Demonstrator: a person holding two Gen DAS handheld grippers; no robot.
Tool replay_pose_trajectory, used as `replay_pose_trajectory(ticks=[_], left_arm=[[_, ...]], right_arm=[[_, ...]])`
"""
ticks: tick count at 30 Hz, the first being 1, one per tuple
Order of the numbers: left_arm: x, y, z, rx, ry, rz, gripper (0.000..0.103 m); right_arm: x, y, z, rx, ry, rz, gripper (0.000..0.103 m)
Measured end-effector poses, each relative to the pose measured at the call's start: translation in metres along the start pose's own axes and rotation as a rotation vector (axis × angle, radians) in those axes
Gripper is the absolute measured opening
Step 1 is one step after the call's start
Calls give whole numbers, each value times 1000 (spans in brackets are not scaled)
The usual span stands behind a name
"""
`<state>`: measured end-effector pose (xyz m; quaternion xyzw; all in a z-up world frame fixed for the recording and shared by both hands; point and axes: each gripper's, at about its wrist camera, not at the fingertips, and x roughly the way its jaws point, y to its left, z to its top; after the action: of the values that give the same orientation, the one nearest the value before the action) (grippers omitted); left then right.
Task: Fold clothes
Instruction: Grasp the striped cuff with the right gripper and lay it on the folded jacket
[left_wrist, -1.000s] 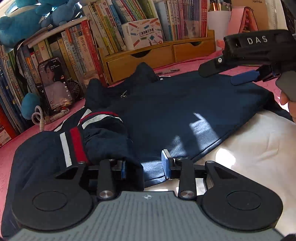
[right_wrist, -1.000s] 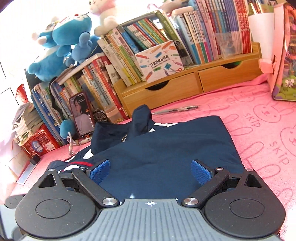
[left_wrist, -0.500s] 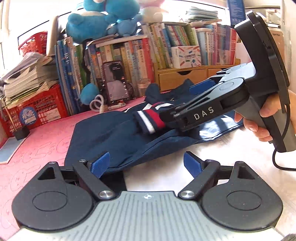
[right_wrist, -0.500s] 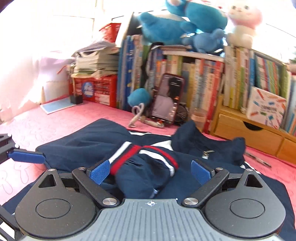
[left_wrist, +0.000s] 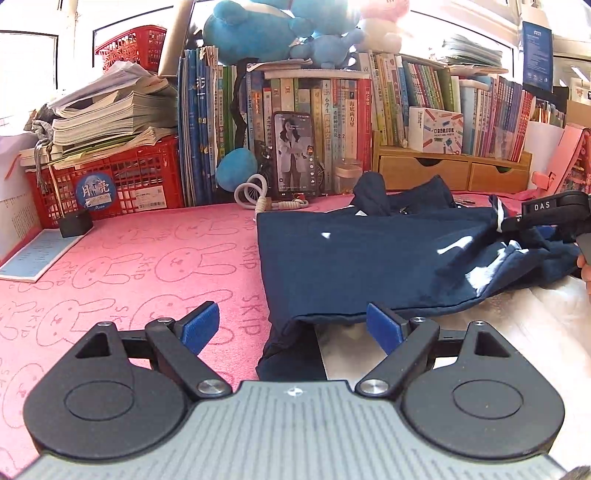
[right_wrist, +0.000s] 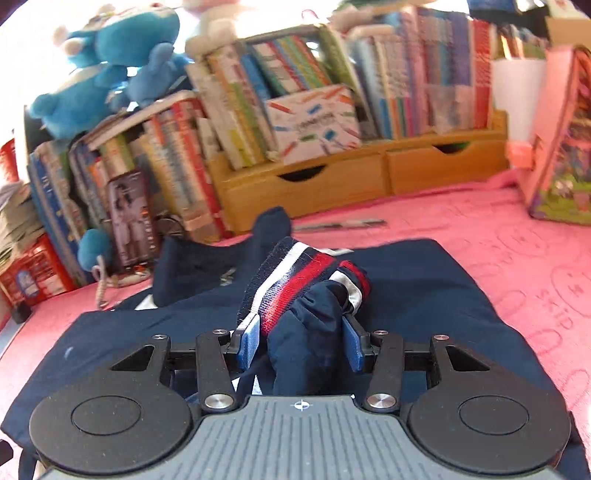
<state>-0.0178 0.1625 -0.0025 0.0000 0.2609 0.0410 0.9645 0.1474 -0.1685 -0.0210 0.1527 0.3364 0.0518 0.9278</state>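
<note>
A navy jacket (left_wrist: 369, 266) lies flat on the pink bunny mat (left_wrist: 147, 266). My left gripper (left_wrist: 291, 326) is open at the jacket's near left hem corner, with the hem edge lying loose between its blue pads. In the right wrist view the jacket (right_wrist: 436, 295) spreads below my right gripper (right_wrist: 301, 339). Its jaws are closing, and both pads touch the bunched sleeve with the red, white and navy cuff (right_wrist: 295, 277), which stands up above them. From the left wrist view the right gripper (left_wrist: 517, 225) shows at the far right over the jacket.
Rows of books (left_wrist: 332, 110), a propped phone (left_wrist: 293, 155), a red basket (left_wrist: 110, 184) and wooden drawers (right_wrist: 369, 181) line the back. A pen (right_wrist: 343, 224) lies behind the jacket. A pink box (right_wrist: 561, 147) stands at the right. A hand (left_wrist: 583, 266) shows at the right edge.
My left gripper let go of the sleeve, opened and drew back to the jacket's left hem. The right gripper swung over the cuff and closed around it, carrying it to the right.
</note>
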Motion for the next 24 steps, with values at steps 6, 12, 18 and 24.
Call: replay_pose_trajectory(ticks=[6, 12, 18, 24], left_arm=[[7, -6, -2, 20, 6, 8, 88], [18, -3, -4, 36, 42, 66, 88], [25, -5, -9, 55, 70, 101, 88], [27, -9, -17, 117, 69, 131, 89]], right_arm=[[-20, -54, -11, 186, -48, 134, 83], [-41, -8, -22, -191, -193, -217, 87], [-23, 49, -42, -523, -164, -187, 82], [-31, -18, -16, -172, -180, -284, 84]])
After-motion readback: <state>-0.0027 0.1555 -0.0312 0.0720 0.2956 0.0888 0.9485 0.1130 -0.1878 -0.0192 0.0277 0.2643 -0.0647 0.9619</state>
